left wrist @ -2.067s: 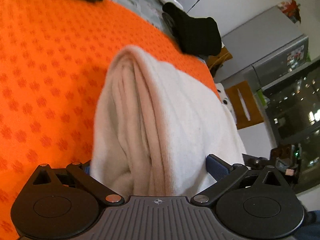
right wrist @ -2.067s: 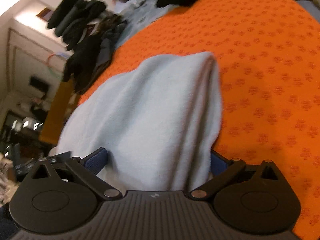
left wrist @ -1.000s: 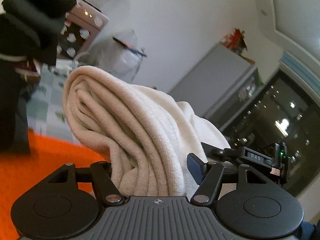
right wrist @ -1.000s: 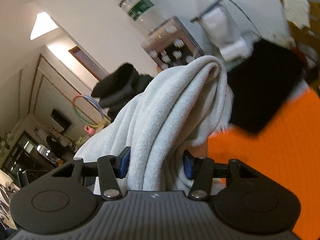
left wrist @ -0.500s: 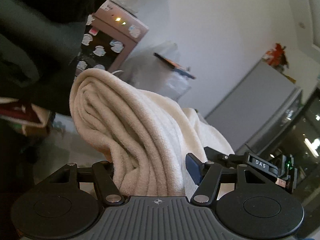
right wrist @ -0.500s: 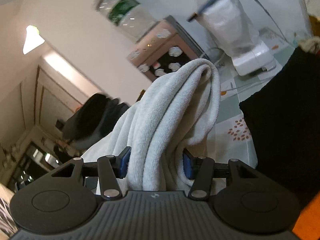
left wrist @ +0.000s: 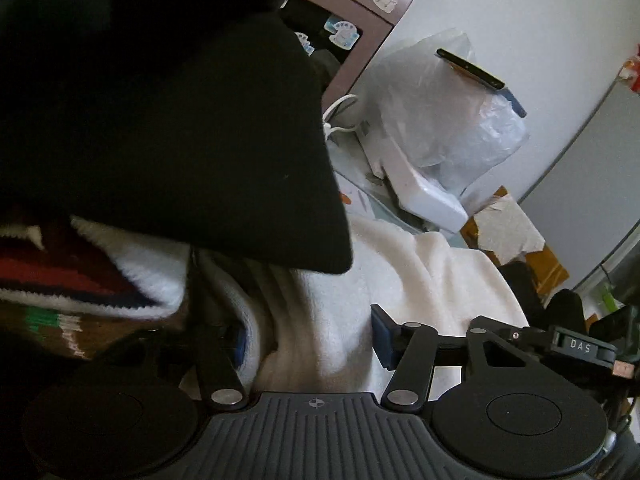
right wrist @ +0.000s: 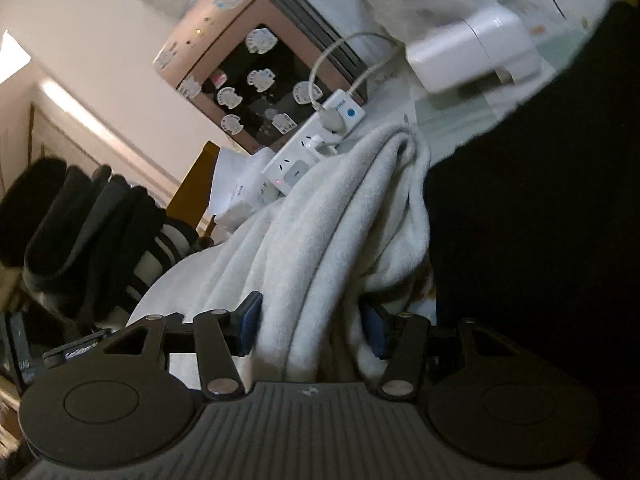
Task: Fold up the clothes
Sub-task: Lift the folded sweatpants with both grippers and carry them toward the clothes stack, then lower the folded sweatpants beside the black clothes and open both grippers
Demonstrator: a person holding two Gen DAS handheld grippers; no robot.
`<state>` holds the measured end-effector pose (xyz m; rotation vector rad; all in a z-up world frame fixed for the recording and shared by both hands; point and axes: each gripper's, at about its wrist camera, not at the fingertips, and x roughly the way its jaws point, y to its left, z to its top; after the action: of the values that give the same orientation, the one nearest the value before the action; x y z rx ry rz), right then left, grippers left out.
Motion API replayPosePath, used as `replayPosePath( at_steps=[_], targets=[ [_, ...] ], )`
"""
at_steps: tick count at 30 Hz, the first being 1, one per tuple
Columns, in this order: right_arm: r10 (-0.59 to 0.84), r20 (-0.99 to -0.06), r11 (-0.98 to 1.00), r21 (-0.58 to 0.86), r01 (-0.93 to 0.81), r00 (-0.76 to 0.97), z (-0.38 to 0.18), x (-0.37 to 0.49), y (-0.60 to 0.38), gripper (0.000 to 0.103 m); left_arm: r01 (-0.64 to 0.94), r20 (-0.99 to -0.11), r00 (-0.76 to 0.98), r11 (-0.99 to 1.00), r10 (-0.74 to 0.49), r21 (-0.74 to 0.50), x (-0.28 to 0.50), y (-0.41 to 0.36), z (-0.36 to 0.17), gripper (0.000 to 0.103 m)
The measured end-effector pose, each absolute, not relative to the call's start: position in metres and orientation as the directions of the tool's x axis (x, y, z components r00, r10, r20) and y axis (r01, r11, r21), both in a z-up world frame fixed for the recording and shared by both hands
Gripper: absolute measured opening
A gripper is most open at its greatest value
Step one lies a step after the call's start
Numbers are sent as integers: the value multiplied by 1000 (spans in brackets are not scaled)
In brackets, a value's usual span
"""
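white towel (left wrist: 320, 320) now down beside black folded garment (left wrist: 180, 140), bunched

Folded cream fleece garment (left wrist: 332, 320) (bunched in ridges) beside black clothing (left wrist: 180, 140).

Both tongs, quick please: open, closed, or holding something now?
Left tongs: closing on the folded white garment between them.
Right tongs: opening, white garment bunched between them.
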<state>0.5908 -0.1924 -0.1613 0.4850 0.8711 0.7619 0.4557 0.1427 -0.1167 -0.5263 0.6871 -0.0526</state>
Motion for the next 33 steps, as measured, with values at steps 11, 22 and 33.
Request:
replayPosePath(
  at_steps=[11, 22, 33],
  targets=[
    [633, -528, 770, 360, -527, 566, -79, 542, -207, 67, -221, -608, 792, 904, -54, -367, 410, 114, -82, 62],
    [659, -550, 707, 222, -671, 513, -72, 519, -148, 51, -36, -525, 847, 976, -83, -213, 399, 72, -54, 46],
    [552, -618, 781, 149, -606, 559, -149, 542, -143, 50, -214, -608, 794, 926, -22, -313, 428, 112, -131, 16]
  ],
)
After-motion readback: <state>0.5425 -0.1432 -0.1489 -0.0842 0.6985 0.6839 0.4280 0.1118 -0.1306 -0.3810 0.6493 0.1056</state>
